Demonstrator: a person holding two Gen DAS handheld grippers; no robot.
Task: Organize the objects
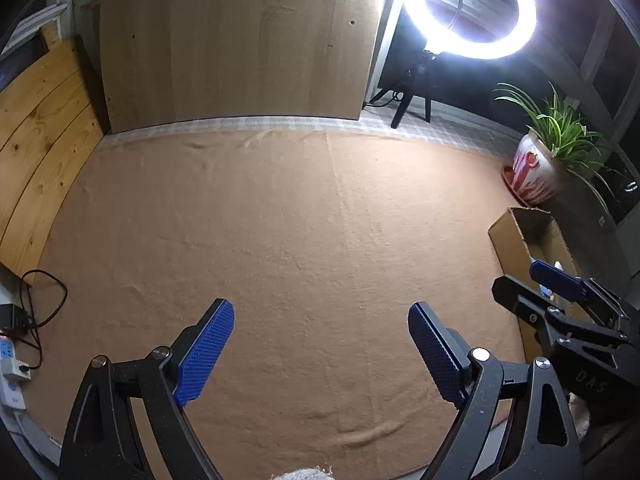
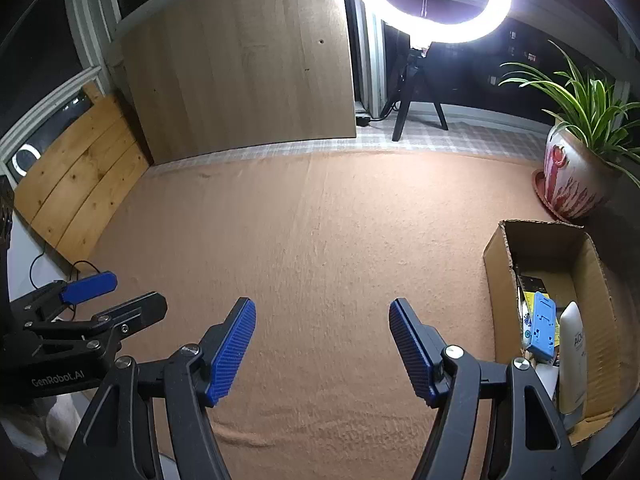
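Observation:
My left gripper (image 1: 321,314) is open and empty over the tan cloth (image 1: 280,240) on the table. My right gripper (image 2: 322,312) is open and empty too, side by side with the left one. An open cardboard box (image 2: 496,276) stands at the right edge; it holds a light blue flat item (image 2: 543,328), a white tube (image 2: 573,360) and other things I cannot make out. The box also shows in the left wrist view (image 1: 510,248), partly hidden by the right gripper (image 1: 556,280). The left gripper shows at the left of the right wrist view (image 2: 92,286).
A potted spider plant (image 2: 576,168) stands behind the box. A lit ring light on a tripod (image 2: 430,0) stands at the back. A wooden board (image 2: 240,72) leans at the back and pine planks (image 2: 80,184) at the left. A power strip with cables (image 1: 12,360) lies at the left edge.

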